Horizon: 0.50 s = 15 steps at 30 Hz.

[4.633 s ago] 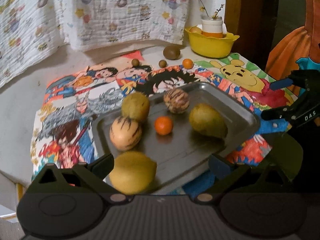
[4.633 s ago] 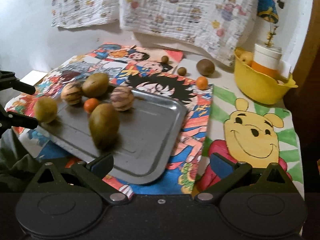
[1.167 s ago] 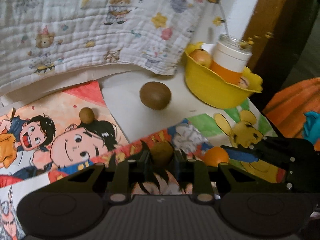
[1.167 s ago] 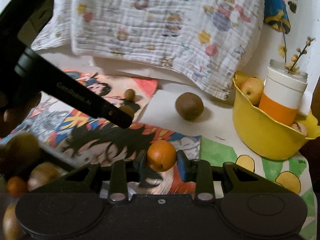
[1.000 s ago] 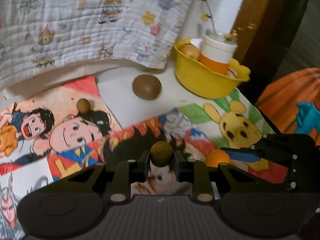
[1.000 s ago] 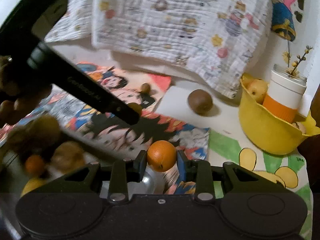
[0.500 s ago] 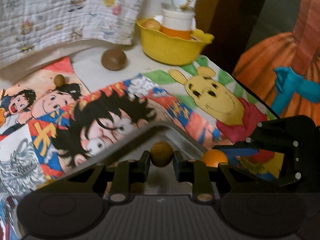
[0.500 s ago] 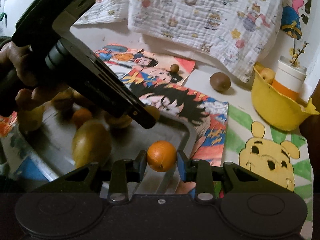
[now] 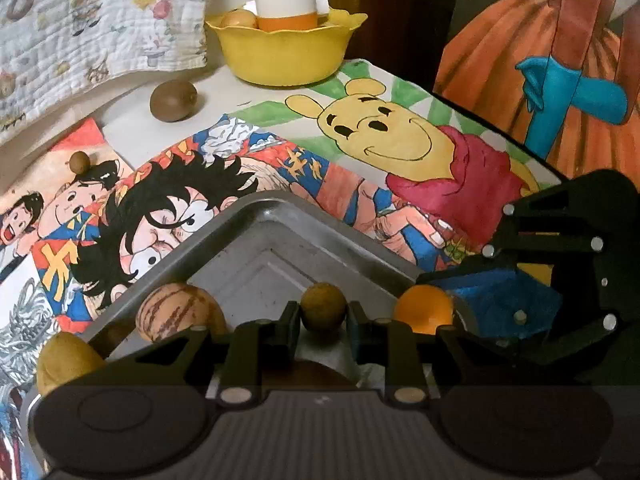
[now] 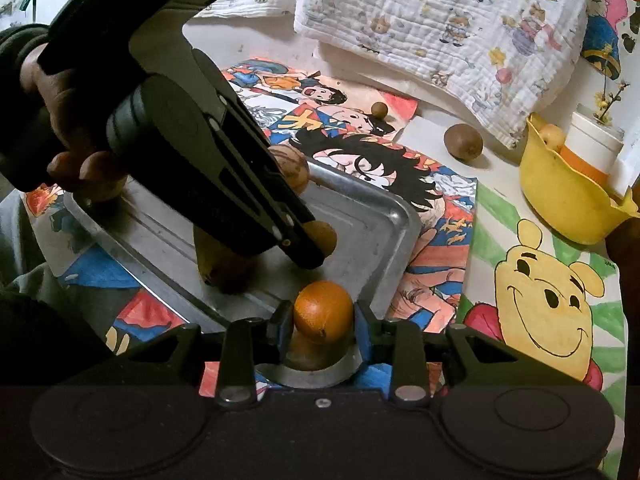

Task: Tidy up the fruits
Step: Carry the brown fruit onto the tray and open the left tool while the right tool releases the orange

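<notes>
Both grippers holding fruit over the metal tray (image 9: 256,216)
Left wrist view: the left gripper (image 9: 323,316) is clamping a small brown fruit (image 9: 323,307) above the tray's corner; right wrist view: the right gripper (image 10: 323,328) is gripping an orange (image 10: 323,312) over the tray's near rim, the kiwi (image 10: 463,141) lying beyond the tray
</notes>
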Each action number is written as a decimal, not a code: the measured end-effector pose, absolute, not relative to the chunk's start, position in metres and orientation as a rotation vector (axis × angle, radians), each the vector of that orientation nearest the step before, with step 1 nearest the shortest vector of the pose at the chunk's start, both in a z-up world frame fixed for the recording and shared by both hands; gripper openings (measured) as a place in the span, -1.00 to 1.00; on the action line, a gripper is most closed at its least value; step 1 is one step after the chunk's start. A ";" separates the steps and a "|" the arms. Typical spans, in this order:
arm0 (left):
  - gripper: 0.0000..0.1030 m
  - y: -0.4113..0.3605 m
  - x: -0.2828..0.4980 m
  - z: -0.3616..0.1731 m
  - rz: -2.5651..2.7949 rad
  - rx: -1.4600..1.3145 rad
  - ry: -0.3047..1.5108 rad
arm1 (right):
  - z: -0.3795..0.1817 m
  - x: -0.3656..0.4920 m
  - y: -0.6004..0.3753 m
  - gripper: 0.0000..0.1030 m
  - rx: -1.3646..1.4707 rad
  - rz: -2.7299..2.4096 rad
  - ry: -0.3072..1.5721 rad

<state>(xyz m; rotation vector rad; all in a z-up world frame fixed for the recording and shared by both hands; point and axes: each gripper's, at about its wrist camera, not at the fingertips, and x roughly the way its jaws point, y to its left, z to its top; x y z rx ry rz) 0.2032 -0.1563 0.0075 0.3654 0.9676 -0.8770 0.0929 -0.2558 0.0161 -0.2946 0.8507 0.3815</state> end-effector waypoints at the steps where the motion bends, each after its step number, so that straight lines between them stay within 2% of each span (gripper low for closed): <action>1: -0.48 -0.157 0.203 0.007 -0.874 0.370 0.969 | 0.016 0.093 -0.256 -0.33 -0.293 0.380 0.852; 15: -0.46 -0.161 0.197 0.001 -0.848 0.406 0.988 | 0.016 0.090 -0.255 -0.33 -0.306 0.379 0.843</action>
